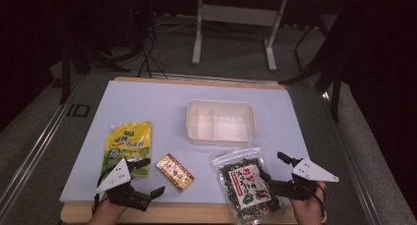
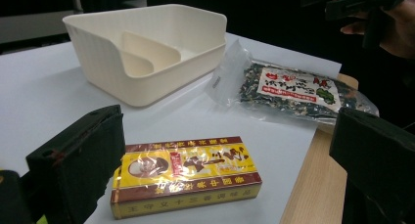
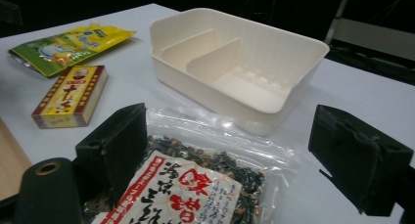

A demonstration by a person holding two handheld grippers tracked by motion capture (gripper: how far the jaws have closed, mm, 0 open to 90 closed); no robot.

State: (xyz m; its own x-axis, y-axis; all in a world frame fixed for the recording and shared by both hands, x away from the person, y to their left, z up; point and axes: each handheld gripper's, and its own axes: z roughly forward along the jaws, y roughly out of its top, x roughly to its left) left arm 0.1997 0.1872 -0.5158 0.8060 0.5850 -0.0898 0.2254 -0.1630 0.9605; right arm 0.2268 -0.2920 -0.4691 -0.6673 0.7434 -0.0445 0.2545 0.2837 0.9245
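status: work at its outset. the cream divided bin stands at the table's centre, toward twelve o'clock from both hands, and its compartments hold nothing. three items lie outside it on the white surface: the yellow-green pouch at nine o'clock of the bin's near edge, the yellow and red box at seven o'clock of the bin, and the clear seaweed bag at five o'clock.

left gripper: jaws spread wide, nothing between them, aimed at the box, which lies just ahead of it. right gripper: jaws spread, straddling the near end of the seaweed bag without pinching it.

judgement: no item is loaded or lifted; all three placements remain. the bag and box look to be first in line.
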